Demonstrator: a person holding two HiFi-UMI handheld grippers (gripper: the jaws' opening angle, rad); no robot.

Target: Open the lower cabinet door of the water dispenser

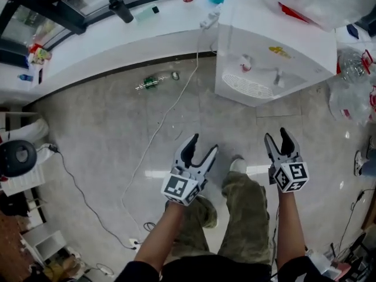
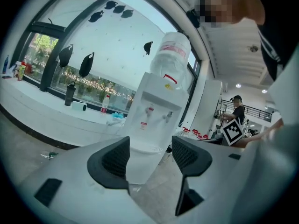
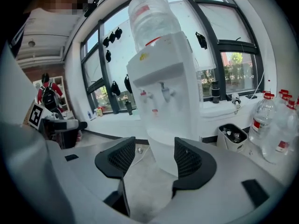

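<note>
Two grippers hung over bare floor [image 1: 106, 134], both short of the water dispenser [image 1: 264, 57], with a strip of open tile between their tips and its base; the left gripper [image 1: 204, 144] had its jaws spread wide and held nothing; the right gripper [image 1: 277, 135] was likewise parted and empty, though its opening looked narrower from the head view. The dispenser stood ahead of both and slightly to the right, its back near the curved white ledge [image 1: 117, 37] that bounded the floor on the far side; clear plastic bottles [image 1: 352, 98] crowded its right flank, so the freer room lay to the left. A white cable [image 1: 158, 128] ran from the ledge across the tiles and passed left of the left gripper; a small bottle [image 1: 150, 83] lay on the floor near the foot of the ledge, well apart from both tools.

In the left gripper view, the dispenser [image 2: 149, 125] rose between the separated pads, tilted in frame, its lower front [image 2: 140, 164] filling the gap but well apart from them. In the right gripper view, the lower front [image 3: 161, 153] sat between the spread pads too, just as untouched; a small bin [image 3: 232, 135] stood against the wall to its right.
</note>
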